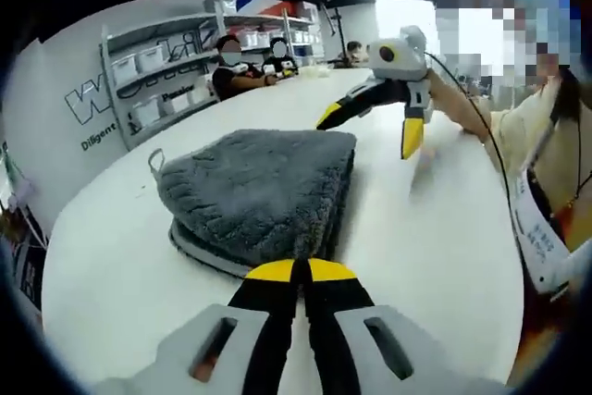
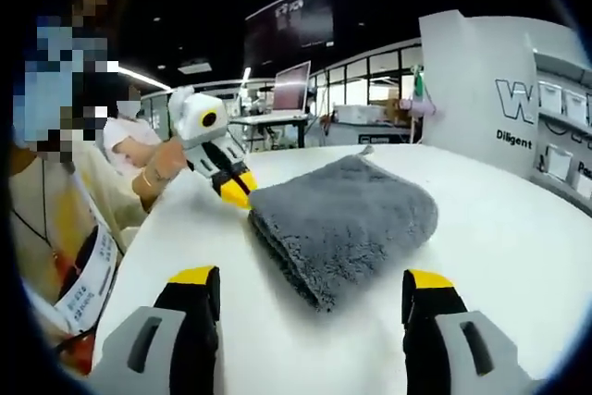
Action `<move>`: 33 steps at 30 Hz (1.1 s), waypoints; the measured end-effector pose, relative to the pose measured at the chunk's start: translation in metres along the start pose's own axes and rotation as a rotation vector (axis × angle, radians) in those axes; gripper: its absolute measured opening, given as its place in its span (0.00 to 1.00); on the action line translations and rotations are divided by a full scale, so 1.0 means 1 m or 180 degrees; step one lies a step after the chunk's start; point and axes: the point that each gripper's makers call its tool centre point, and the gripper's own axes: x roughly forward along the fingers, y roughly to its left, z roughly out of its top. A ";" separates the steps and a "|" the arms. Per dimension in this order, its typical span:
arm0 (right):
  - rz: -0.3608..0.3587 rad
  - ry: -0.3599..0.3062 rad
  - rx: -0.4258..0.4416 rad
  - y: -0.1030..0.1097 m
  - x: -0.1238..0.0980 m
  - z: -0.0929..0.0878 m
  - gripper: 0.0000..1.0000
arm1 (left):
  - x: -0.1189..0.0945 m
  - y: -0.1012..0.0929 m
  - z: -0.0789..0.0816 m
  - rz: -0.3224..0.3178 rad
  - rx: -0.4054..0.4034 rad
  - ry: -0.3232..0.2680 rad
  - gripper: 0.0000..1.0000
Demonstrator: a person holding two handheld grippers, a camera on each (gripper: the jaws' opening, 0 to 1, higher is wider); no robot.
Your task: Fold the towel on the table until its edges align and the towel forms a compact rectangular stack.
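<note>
A grey fluffy towel (image 1: 264, 191) (image 2: 347, 219) lies folded into a thick stack on the white table (image 1: 444, 247) (image 2: 518, 228), with a small loop at its far left corner. My left gripper (image 1: 296, 270) (image 2: 236, 190) is shut. Its yellow tips rest against the towel's near edge, and no cloth shows between them. My right gripper (image 1: 370, 127) (image 2: 310, 279) hangs open above the table on the towel's other side, apart from it, with nothing between its jaws.
The person holding the grippers (image 1: 546, 164) (image 2: 65, 173) stands at the table's edge. Shelves with white bins (image 1: 157, 80) line the wall. Two people (image 1: 245, 67) sit at the table's far end. A monitor (image 2: 289, 90) stands on a desk behind.
</note>
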 end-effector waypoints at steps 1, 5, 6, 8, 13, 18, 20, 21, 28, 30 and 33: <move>0.0005 0.0004 0.0004 0.000 0.000 0.000 0.82 | -0.005 0.000 0.004 0.0009 0.0029 -0.0021 0.03; 0.0027 0.0015 0.0020 0.001 0.001 -0.001 0.82 | -0.023 -0.009 0.028 -0.0163 0.0044 -0.0298 0.05; 0.0027 0.0012 0.0018 0.002 0.001 -0.001 0.82 | -0.027 -0.010 0.035 -0.0196 0.0028 -0.0383 0.07; 0.0025 0.0004 0.0013 0.002 0.001 0.000 0.82 | -0.034 -0.005 0.049 -0.0176 0.0048 -0.0547 0.10; 0.0024 -0.0008 0.0010 0.003 0.001 0.001 0.82 | -0.033 0.022 0.070 0.0007 0.0125 -0.0745 0.23; 0.0025 -0.0016 0.0001 0.004 0.001 0.001 0.82 | -0.011 0.030 0.082 -0.0483 0.0253 -0.0887 0.33; 0.0028 -0.0020 -0.0006 0.004 0.000 0.002 0.82 | -0.002 0.032 0.085 -0.0788 0.0208 -0.0999 0.35; 0.0030 -0.0020 -0.0011 0.005 0.000 0.002 0.82 | 0.000 0.030 0.083 -0.0917 0.0221 -0.0974 0.37; 0.0015 -0.0002 -0.0018 0.001 0.000 0.001 0.81 | 0.022 0.034 0.073 -0.1150 0.0322 -0.0920 0.54; 0.0014 0.0011 -0.0005 0.000 0.001 0.000 0.81 | 0.032 0.052 0.070 -0.1131 0.0261 -0.0851 0.57; 0.0021 0.0020 0.0006 0.000 0.001 -0.001 0.81 | 0.047 0.044 0.054 -0.1137 0.0268 -0.0729 0.64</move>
